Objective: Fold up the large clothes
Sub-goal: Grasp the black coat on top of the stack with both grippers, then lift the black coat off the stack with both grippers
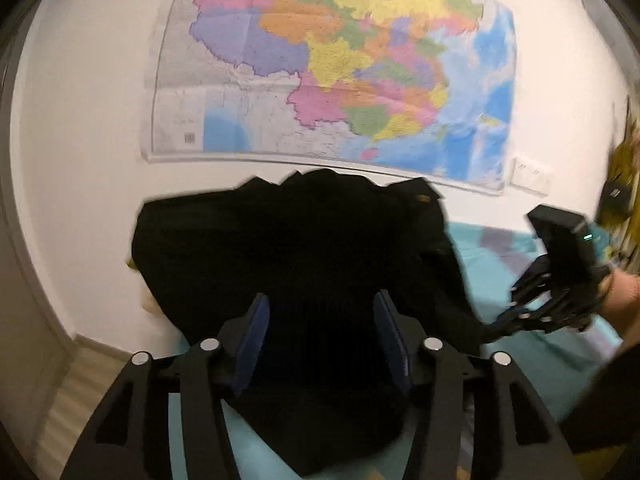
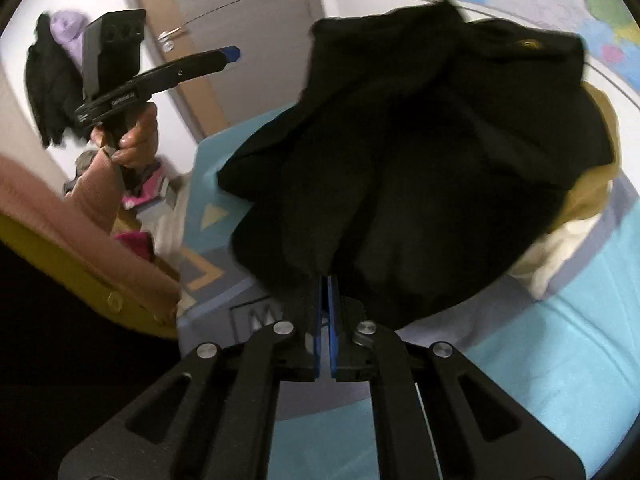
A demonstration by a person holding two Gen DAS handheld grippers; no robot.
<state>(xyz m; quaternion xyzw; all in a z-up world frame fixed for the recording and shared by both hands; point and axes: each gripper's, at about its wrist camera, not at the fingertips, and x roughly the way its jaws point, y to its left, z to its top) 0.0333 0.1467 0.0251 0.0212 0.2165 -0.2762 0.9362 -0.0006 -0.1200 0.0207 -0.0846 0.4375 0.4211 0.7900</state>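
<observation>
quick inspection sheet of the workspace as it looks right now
surface: bed with a teal patterned sheet
job's things: black garment bunched and lifted above the bed
clutter: mustard and cream fabric under the garment; pink items beyond the bed
grippers: right gripper shut on the black garment; left gripper open, pads apart in front of the cloth
cables: nothing seen
surroundings: wall map, wooden door, clothes hanging by the door
</observation>
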